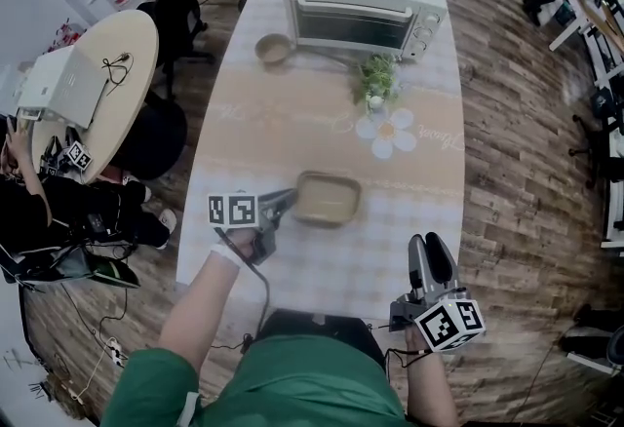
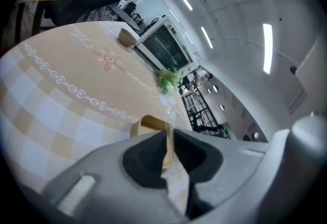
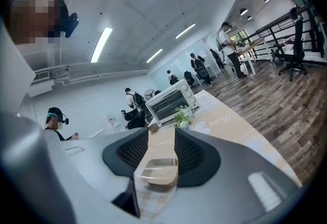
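Left gripper (image 1: pixel 289 200): its 2 jaws are closed on the left rim of the beige dish (image 1: pixel 329 198), with only the thin wall between them.
Beige dish: on the table (image 1: pixel 292 123), near the middle of the front edge.
Right gripper (image 1: pixel 435 254): jaws apart and holding nothing, at the front right corner, well apart from the dish.
Far edge: a toaster oven (image 1: pixel 363 1), with a small bowl (image 1: pixel 274 49) toward the left edge and flowers (image 1: pixel 376 79) in front.

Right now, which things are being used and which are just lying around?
In use: beige rectangular baking dish, left gripper shut on its rim.
Lying about: white toaster oven, small tan bowl, green plant, white flower-shaped mat, right gripper open.
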Demonstrator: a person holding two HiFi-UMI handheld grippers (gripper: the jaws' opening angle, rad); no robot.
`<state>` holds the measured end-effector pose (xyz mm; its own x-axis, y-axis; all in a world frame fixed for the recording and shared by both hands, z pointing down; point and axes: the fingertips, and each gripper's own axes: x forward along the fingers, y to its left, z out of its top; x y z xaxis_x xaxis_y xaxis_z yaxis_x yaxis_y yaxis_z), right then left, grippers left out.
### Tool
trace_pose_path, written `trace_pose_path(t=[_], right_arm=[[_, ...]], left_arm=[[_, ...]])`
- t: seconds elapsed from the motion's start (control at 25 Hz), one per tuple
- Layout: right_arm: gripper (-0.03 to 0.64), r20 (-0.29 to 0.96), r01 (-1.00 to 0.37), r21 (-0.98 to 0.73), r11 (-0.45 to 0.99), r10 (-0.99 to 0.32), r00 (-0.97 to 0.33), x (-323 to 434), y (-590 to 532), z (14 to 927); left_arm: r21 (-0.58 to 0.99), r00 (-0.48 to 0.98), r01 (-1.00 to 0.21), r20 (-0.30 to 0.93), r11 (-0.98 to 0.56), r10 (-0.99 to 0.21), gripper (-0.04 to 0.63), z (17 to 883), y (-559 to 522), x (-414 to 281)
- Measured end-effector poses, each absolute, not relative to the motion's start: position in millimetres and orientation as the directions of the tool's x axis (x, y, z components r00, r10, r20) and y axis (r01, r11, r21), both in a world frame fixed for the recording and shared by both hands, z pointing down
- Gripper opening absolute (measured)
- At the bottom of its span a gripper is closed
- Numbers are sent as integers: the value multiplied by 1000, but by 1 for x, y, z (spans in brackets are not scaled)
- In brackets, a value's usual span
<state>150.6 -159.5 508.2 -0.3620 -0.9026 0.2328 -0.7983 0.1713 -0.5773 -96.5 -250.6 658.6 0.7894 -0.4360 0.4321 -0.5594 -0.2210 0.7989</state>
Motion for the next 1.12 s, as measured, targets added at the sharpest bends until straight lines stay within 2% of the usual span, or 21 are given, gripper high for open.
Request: trace_pose_path(t=[0.32,0.76,1.12], right_arm=[[160,207,-803,-563,196,-907,-366,149,-158,491],[160,174,-815,-528,240,-908,-380,148,-156,465],[160,162,-878,-378,294,-913,-375,141,-161,430]], left_arm=[[813,818,-507,349,-286,-457,40,617,-247,-85],[770,794,-526,293,-361,-533,40,556,-235,-91],[570,710,-662,271,-486,-650,40,484,-220,-89]])
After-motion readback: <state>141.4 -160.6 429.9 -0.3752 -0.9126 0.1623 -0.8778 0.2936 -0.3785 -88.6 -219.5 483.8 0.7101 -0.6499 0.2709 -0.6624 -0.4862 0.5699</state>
